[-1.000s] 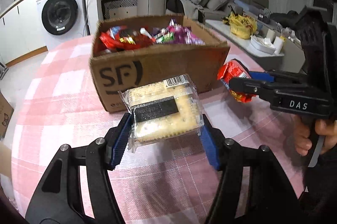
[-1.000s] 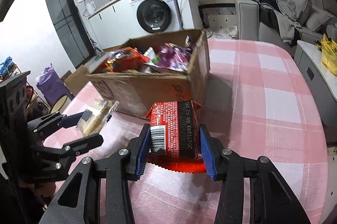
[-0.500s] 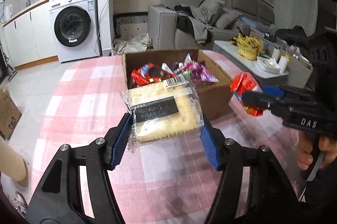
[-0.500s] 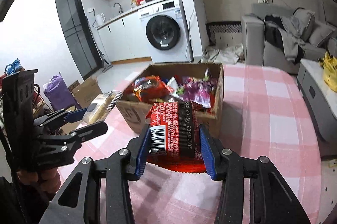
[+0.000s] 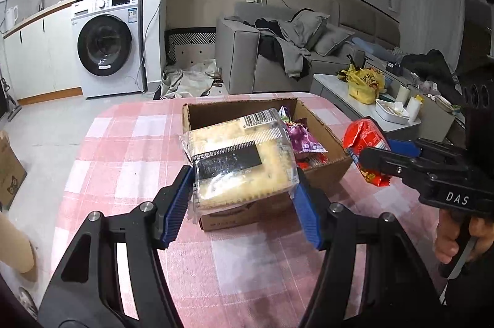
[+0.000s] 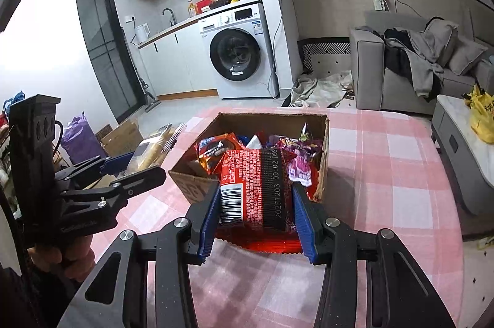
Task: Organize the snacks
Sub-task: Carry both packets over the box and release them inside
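Observation:
My left gripper (image 5: 242,204) is shut on a clear pack of crackers (image 5: 240,161) and holds it above the near edge of an open cardboard box (image 5: 327,139) full of snack packets. My right gripper (image 6: 256,220) is shut on a red snack packet (image 6: 256,189), held above the box (image 6: 324,161). The right gripper with the red packet (image 5: 367,149) also shows at the right of the left wrist view. The left gripper with the crackers (image 6: 154,149) shows at the left of the right wrist view.
The box stands on a table with a pink checked cloth (image 5: 129,155). Beyond are a washing machine (image 5: 105,41), a grey sofa (image 5: 278,50) and a low side table (image 5: 370,93) with a yellow bag. Cardboard boxes stand on the floor to the left (image 6: 120,133).
Both grippers have risen with their snacks. The box now lies lower and I look down into it from above.

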Demonstrator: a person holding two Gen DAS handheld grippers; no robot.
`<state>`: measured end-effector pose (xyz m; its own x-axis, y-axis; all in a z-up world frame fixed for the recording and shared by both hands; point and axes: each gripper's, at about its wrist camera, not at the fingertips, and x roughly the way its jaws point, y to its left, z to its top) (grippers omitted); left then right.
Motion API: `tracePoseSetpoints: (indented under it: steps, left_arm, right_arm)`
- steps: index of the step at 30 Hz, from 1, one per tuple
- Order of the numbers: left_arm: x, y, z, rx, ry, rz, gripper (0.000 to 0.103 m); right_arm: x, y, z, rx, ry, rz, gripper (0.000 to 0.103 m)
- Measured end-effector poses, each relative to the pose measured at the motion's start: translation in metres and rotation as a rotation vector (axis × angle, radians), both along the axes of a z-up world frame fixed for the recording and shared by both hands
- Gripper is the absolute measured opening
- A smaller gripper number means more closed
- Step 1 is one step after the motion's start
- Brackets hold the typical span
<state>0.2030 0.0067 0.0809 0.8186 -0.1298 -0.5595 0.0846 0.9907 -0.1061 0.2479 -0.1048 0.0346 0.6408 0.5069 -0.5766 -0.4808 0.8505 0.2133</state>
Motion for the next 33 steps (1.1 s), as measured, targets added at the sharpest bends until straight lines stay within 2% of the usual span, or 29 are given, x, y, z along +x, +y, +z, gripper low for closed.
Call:
tracePoseSetpoints:
  steps: [14,15,17,21,33]
  left_arm:
    - [0.052,-0.008,-0.009,0.012,0.032,0.013,0.060]
    - [0.056,-0.009,-0.011,0.009,0.037,0.010,0.060]
    - [0.065,-0.009,-0.016,0.001,0.051,0.006,0.060]
    - [0.079,-0.010,-0.024,-0.002,0.060,-0.004,0.060]
    - [0.111,-0.004,-0.046,0.001,0.103,-0.010,0.060]
  right_arm:
    - [0.038,-0.005,-0.009,0.064,0.003,-0.020,0.045]
    - [0.039,-0.005,-0.009,0.059,-0.005,-0.027,0.044]
    - [0.043,0.000,-0.012,0.016,-0.023,-0.026,0.037]
    - [0.053,0.003,-0.025,0.010,0.023,-0.019,0.037]
    - [0.072,0.022,-0.038,-0.009,0.037,0.043,0.034]
